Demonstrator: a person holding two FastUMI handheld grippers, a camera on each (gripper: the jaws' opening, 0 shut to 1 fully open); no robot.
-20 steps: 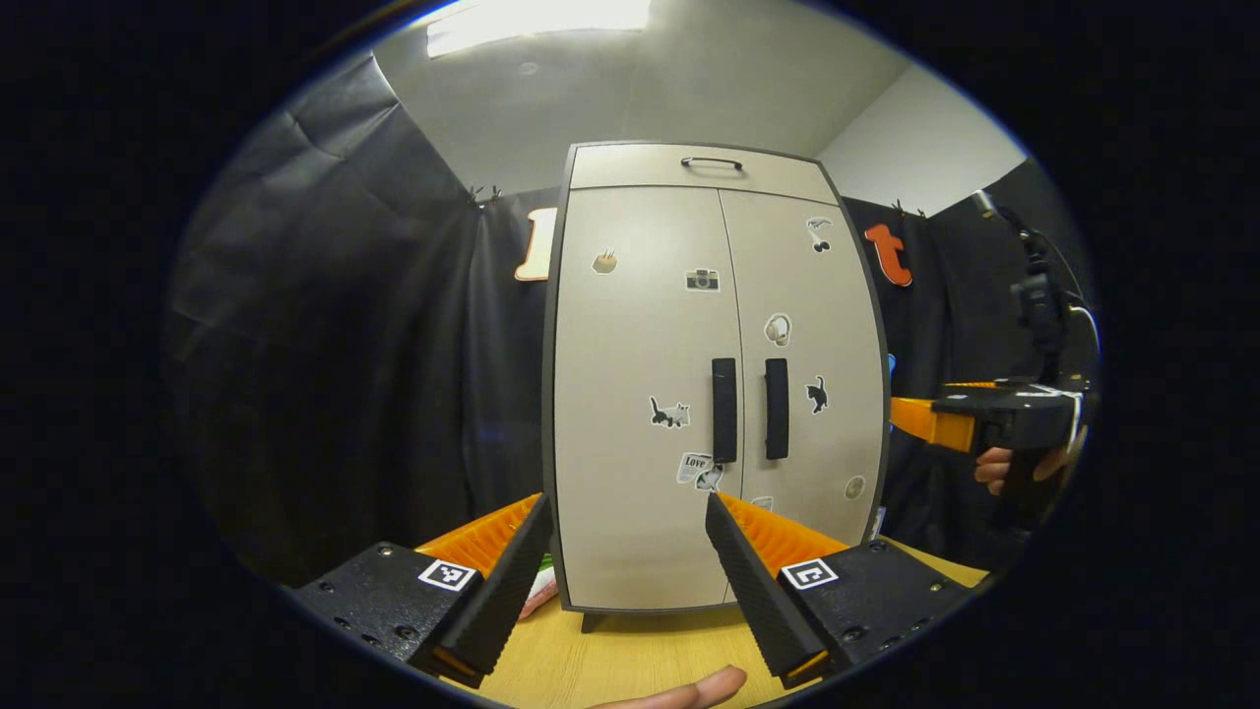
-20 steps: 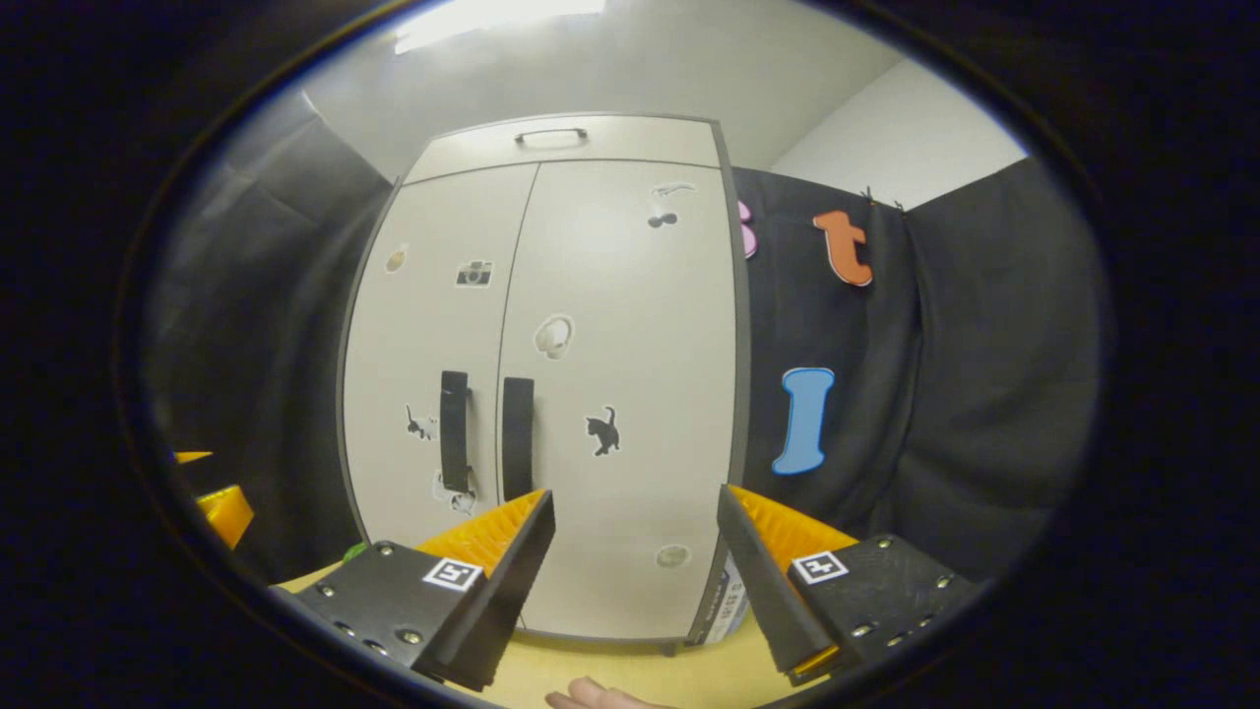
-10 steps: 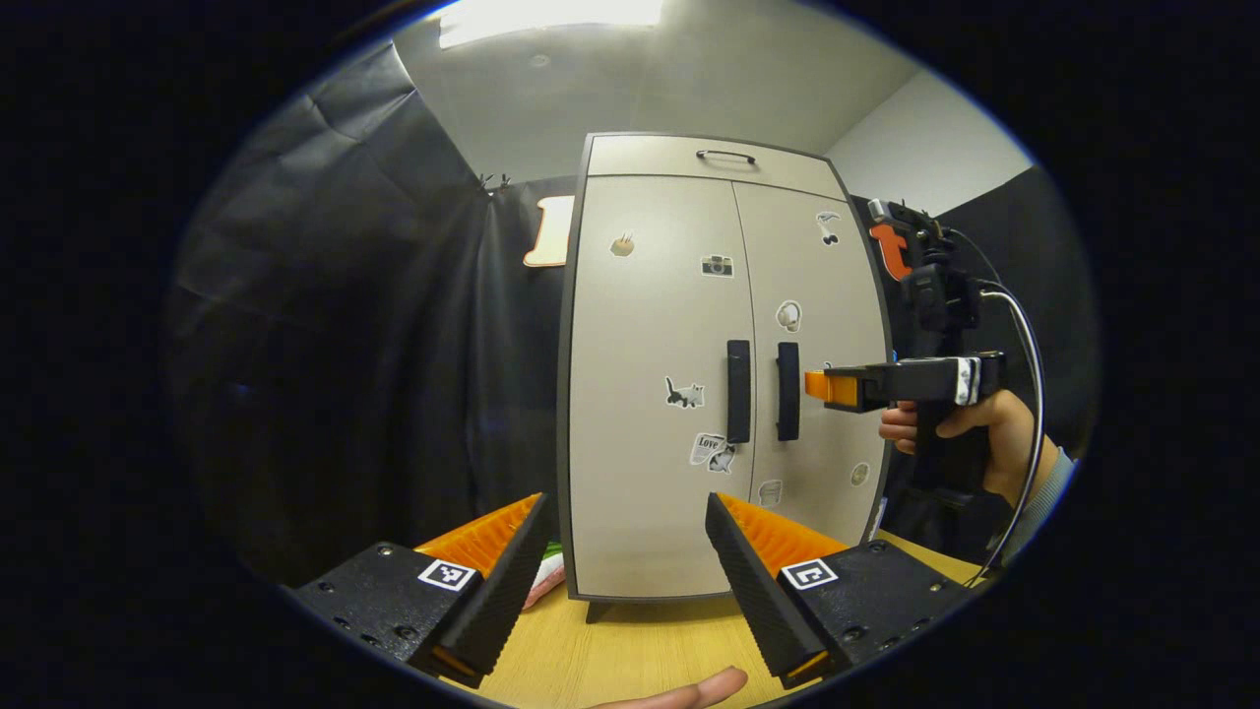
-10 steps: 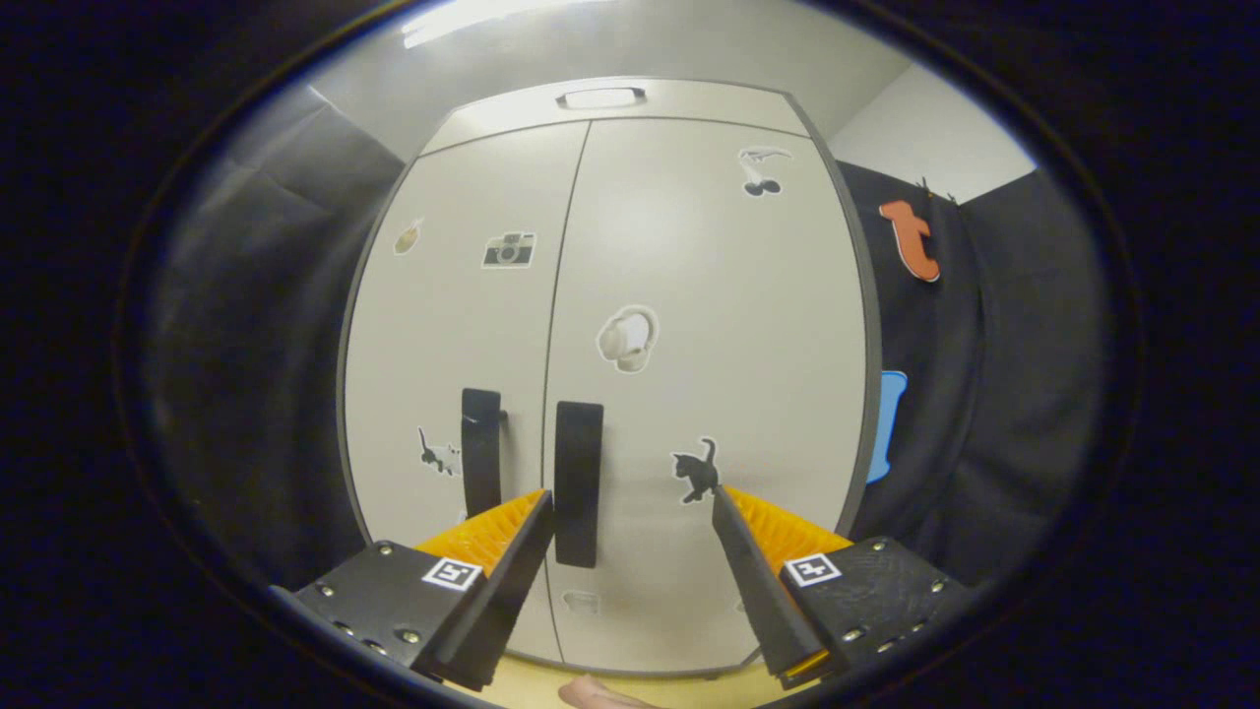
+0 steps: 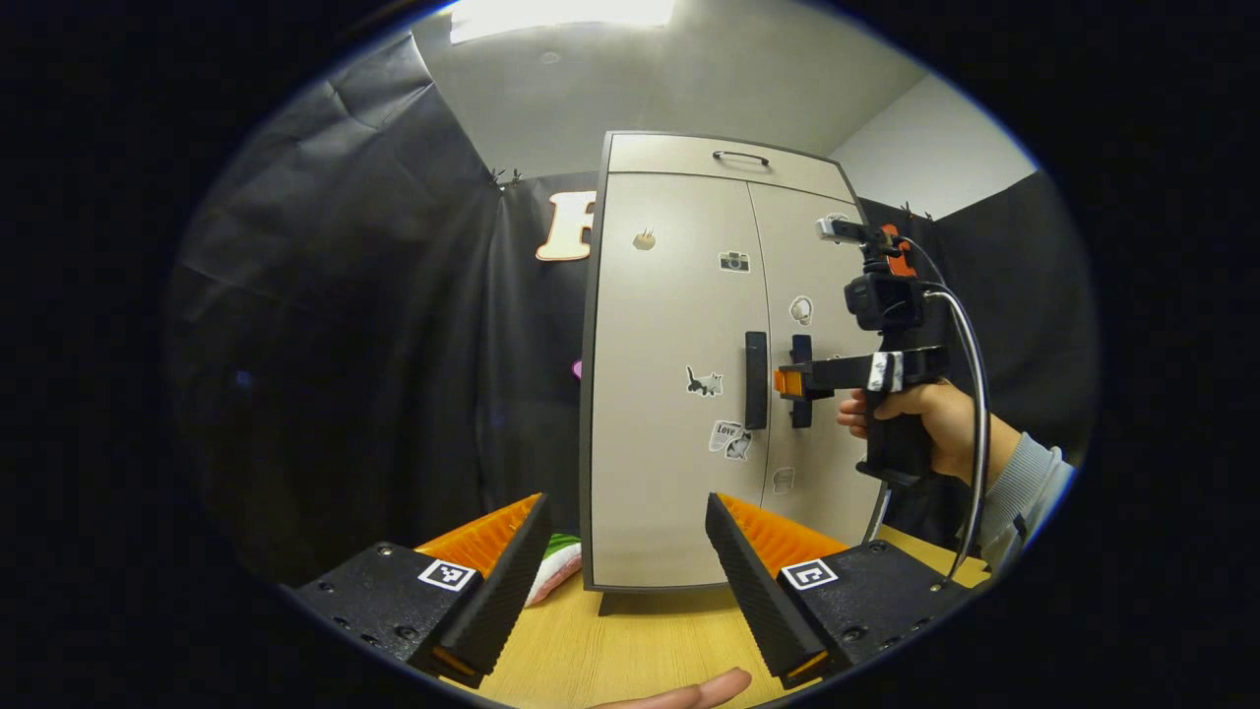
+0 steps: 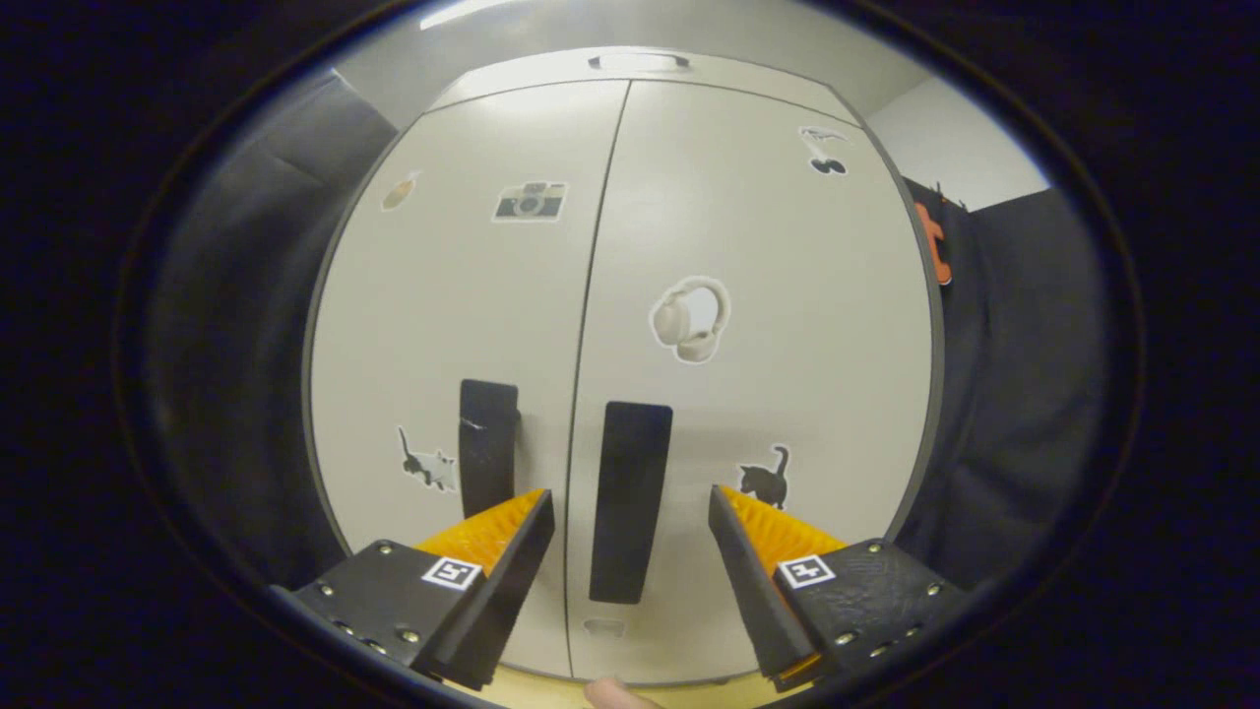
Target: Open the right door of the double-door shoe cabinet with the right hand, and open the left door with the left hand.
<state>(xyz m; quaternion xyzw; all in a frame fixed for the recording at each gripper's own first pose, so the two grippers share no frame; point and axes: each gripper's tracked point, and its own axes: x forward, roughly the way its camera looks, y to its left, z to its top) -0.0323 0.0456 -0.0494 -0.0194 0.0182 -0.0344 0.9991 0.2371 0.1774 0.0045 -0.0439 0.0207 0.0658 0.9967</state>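
Shoe cabinet [image 5: 679, 394] standing upright on the wooden worktop [image 5: 640, 650], both doors closed and flush; it serves as the landmark for all positions below. The left door [image 5: 669, 325] and right door [image 5: 817, 463] meet at a central seam, each carrying a black vertical handle beside that seam: the left handle [image 5: 755, 380] and the right handle [image 5: 801, 350]. Small stickers are scattered over both doors. A narrow top panel [image 5: 724, 162] with its own small pull sits above the doors.

Right gripper [image 5: 787, 382], held by a hand [image 5: 911, 418], is level with the right handle at the cabinet front; in the right gripper view [image 6: 630, 512] its jaws are released and spread wide, with the right handle [image 6: 630, 497] standing between them and touching neither finger.

Left gripper [image 5: 625, 512] hangs well in front of the cabinet, low and toward the left door, with its jaws likewise released and nothing between them. A fingertip [image 5: 689, 689] shows at the lower edge. A green and white item [image 5: 556, 561] lies on the worktop beside the cabinet's left foot.
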